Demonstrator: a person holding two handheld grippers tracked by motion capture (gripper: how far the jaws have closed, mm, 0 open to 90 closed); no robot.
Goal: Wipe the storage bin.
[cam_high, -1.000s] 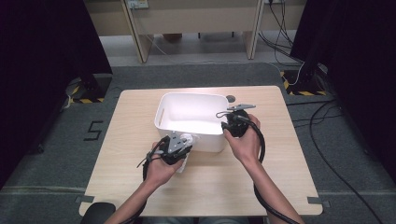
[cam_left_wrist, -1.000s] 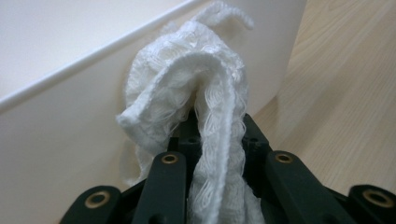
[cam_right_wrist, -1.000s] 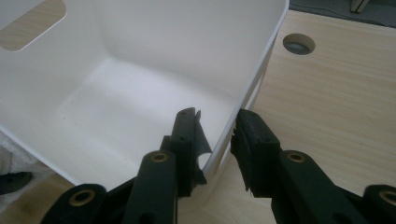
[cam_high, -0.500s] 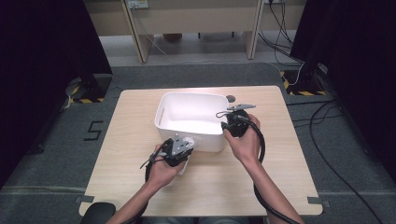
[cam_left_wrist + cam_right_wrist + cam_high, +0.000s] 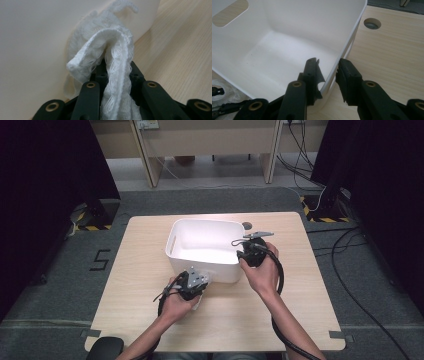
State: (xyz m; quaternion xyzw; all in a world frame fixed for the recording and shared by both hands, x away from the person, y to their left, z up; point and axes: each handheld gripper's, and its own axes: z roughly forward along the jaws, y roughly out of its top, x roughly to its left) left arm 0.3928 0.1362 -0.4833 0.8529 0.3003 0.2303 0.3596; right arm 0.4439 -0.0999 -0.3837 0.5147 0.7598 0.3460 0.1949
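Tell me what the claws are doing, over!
Left claw shut on white cloth, low beside the white tub. Right claw straddles tub's rim; grip unclear. Nothing in the way.

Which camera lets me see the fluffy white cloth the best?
The left gripper view: the white cloth sits close up, pinched between the left gripper jaws, its knit clear. The high view shows a small pale bit under the hand. The right gripper view catches an edge beside the white tub.

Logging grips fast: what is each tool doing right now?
Left tool: shut on the white cloth.
Right tool: jaws astride the white tub rim; grip cannot be told.
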